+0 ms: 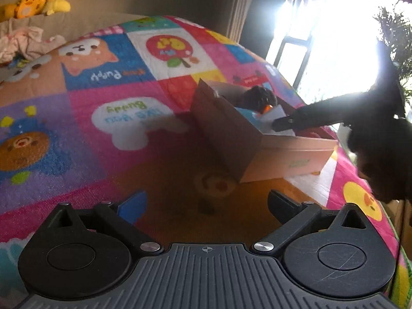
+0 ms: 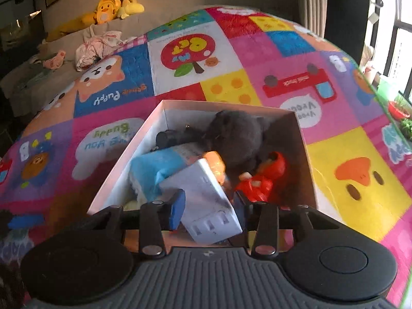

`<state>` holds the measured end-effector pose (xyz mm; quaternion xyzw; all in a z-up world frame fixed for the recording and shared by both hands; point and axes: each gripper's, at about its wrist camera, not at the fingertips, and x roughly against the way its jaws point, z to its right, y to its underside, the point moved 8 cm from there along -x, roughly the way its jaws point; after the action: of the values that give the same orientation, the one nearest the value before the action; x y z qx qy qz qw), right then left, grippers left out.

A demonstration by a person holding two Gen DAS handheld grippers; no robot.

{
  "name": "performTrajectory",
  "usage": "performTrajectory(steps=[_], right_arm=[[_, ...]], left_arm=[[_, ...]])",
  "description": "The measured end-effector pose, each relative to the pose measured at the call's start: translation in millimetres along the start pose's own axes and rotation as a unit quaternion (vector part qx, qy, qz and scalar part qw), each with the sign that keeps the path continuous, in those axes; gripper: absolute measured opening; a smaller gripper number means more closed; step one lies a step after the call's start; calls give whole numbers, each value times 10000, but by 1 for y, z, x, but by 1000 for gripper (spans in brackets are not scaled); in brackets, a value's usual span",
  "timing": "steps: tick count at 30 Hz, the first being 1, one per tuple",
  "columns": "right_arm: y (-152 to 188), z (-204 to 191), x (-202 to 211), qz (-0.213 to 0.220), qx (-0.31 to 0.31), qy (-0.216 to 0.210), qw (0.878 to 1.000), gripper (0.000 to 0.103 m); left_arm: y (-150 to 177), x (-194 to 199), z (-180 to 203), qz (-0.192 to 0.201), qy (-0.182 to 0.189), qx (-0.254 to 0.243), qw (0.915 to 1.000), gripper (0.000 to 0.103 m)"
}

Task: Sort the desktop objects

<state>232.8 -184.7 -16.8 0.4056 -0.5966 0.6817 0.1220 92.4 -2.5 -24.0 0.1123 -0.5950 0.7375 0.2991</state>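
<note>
Your left tool [image 1: 206, 207] is nearest in its own view. Its two fingers stand wide apart and there is nothing between them. Under it you see only the bright mat [image 1: 85, 118], the one with the patchwork cartoon pictures.

Your right tool [image 2: 209, 209] is over the near end of the box [image 2: 128, 154]. A white box [image 2: 206, 200] with small dark marks sits between its two blue pads [image 2: 177, 207]. The pads are right beside the sides of the white box and look like they press on it, so you seem to have hold of it. The white box is tilted, with its far end down inside the open box.

The open box stands on the mat, just past your left tool and to its right. In the left view your right tool reaches into it from the right, dark against the bright window [image 1: 334, 38].

Inside the box, going from near to far, there is a blue and white pack [image 2: 152, 170] on the left, touching the white box. A red toy [image 2: 265, 177] lies on the right. An orange thing [image 2: 216, 164] sits between them, partly hidden. Behind those lies a dark furry toy [image 2: 237, 139], and a small black tube [image 2: 167, 137] rests at the far left.

Far off, past the mat, a sofa [image 2: 38, 77] holds some crumpled cloth [image 2: 97, 46], and yellow plush toys [image 2: 113, 7] sit on its back.
</note>
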Motion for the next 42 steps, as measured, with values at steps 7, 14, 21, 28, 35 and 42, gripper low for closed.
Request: performTrajectory(steps=[7, 14, 21, 28, 35, 42], right_arm=[[-5, -1, 50, 584, -196, -198, 9979, 41], [47, -27, 68, 184, -187, -928, 9953, 52], [56, -51, 14, -147, -77, -1154, 9932, 47], [24, -49, 86, 842, 47, -1082, 9905, 4], [-27, -32, 228, 2644, 15, -942, 9598, 4], [3, -23, 238, 2267, -16, -799, 9707, 6]], left_arm=[[1, -1, -3, -16, 48, 160, 9999, 103], [3, -2, -3, -59, 30, 200, 9998, 103], [3, -2, -5, -40, 33, 232, 9997, 103], [3, -2, -7, -61, 105, 354, 9993, 103], [3, -2, -7, -66, 108, 359, 9993, 103], [4, -1, -6, -42, 18, 314, 9995, 103]])
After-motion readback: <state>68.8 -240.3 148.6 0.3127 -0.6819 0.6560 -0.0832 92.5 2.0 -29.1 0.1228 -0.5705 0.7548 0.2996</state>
